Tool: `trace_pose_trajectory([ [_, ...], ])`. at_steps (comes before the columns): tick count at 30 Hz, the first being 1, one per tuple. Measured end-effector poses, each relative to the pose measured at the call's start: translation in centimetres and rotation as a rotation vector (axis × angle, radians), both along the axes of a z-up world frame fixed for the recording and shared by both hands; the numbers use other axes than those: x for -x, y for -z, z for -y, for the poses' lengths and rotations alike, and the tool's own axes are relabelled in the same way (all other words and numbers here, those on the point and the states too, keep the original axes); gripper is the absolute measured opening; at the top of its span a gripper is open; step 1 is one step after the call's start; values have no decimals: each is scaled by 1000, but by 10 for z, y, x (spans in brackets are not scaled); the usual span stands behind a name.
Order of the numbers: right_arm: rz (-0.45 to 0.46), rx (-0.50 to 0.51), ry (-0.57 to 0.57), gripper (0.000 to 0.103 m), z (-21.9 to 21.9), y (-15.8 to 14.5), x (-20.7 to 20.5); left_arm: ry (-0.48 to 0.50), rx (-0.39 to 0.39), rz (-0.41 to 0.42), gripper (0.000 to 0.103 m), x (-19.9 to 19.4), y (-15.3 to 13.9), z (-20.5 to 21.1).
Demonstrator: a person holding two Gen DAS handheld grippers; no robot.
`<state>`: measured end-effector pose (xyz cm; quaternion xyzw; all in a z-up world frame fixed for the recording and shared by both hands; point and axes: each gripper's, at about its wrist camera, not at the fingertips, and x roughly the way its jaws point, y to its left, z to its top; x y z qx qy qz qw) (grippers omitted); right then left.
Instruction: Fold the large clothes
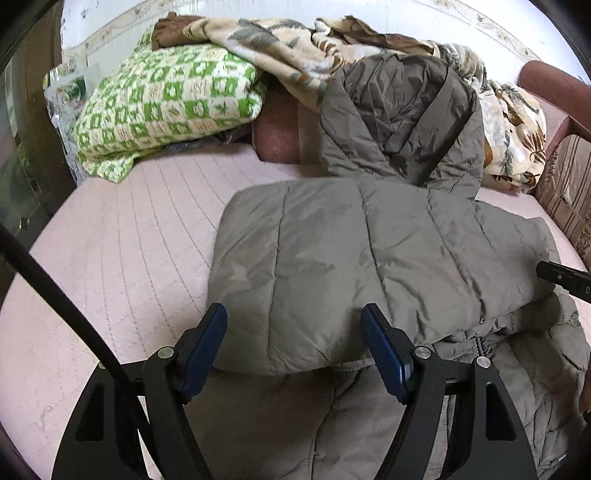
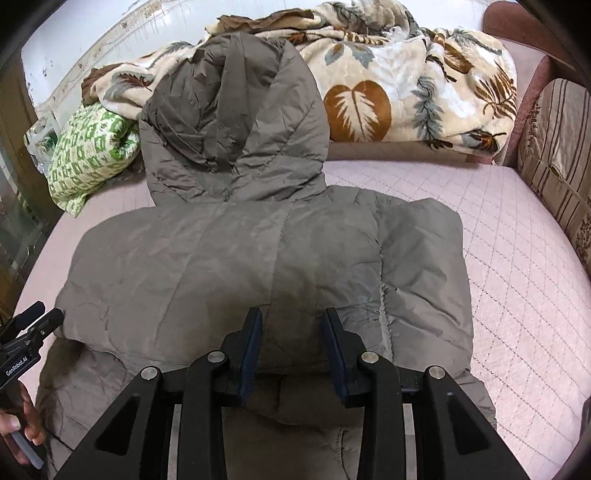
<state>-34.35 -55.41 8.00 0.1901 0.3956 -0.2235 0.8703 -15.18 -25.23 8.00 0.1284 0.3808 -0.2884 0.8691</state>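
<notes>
Free room: bare pink quilted bed [image 2: 517,258] surface at 3 o'clock of the folded grey puffer jacket [image 2: 258,266], running to the bed's edge; likewise a wide bare strip at 9 o'clock.

Obstacles: jacket's hood [image 2: 236,122] standing up at 12 o'clock; leaf-print blanket [image 2: 406,88] heaped behind it; green checked quilt [image 1: 162,99] at 10 o'clock; striped cushion [image 2: 554,147] at 2 o'clock against the red-brown armrest [image 2: 517,22]. The left gripper [image 1: 293,354] hangs at the jacket's 8 o'clock corner.

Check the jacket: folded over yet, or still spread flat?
Partly folded. The jacket has a puffy panel doubled over its lower part, the rounded fold edge near the grippers; the hood still lies spread out on the bed.
</notes>
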Motion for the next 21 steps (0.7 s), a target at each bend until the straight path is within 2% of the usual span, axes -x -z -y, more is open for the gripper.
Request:
trace_pose_trajectory([
  [6, -28, 3, 2, 36, 0, 9, -5, 8, -4, -19, 75, -6, 8, 1],
  [21, -33, -24, 5, 36, 4, 18, -7, 3, -3, -44, 75, -9, 16, 2],
])
